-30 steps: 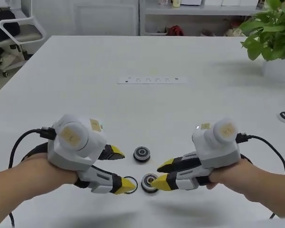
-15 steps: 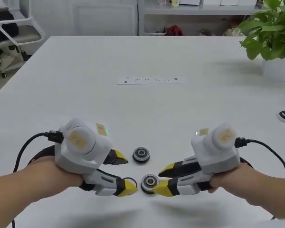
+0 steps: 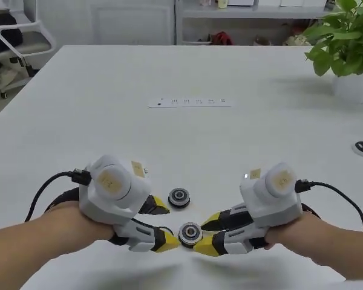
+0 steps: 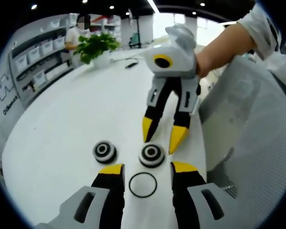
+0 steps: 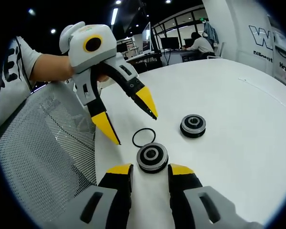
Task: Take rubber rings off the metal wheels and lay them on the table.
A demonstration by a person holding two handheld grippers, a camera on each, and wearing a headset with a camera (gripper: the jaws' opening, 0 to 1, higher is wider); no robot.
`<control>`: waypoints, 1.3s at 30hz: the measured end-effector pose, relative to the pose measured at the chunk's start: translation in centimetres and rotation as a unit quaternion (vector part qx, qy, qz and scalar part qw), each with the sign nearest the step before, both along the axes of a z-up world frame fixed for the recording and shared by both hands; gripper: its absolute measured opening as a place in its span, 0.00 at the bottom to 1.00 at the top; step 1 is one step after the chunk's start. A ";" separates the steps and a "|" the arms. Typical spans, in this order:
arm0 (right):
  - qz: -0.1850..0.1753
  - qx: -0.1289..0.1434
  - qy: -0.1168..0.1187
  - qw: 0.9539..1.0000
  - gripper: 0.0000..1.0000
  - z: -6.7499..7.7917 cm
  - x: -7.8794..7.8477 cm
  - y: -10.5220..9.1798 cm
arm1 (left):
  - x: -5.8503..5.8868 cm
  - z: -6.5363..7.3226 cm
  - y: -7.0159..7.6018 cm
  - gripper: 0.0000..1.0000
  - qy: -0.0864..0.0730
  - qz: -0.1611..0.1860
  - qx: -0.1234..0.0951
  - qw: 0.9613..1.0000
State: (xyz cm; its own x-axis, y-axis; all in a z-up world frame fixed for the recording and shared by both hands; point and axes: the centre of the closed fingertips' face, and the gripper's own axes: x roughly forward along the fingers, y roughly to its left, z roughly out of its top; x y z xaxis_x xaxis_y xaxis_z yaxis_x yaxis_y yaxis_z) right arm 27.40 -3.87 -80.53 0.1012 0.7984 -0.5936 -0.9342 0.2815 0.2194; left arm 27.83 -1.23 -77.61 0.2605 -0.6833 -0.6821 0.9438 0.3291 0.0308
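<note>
The wide white bench carries everything, and the work sits at its near edge. The left gripper and the right gripper point at each other from either side, both low over the surface and nearly level. Both pairs of fingers are spread wide and grip nothing. The near wheel lies flat between the two sets of yellow tips, and the second wheel lies flat just beyond it, apart from both grippers. In the right gripper view the near wheel sits just ahead of the gap between the right fingers. In the left gripper view one thin black ring lies loose on the bench between the left fingers, touching neither. The step in hand looks like taking a rubber ring off the near wheel, though whether one is seated on it is too fine to make out. To do it well, one gripper should pin the wheel squarely across its rim so that it cannot skate on the smooth top. The other should catch only the rubber edge and roll it off sideways, clear of the loose ring. The left hand and right hand come in from the near corners, with the forearms angled inward.
</note>
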 end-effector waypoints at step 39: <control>-0.012 0.010 0.002 1.000 0.25 -0.3 0.3 0.0 | -0.1 -1.7 -2.5 0.22 0.018 -0.010 -0.009 1.000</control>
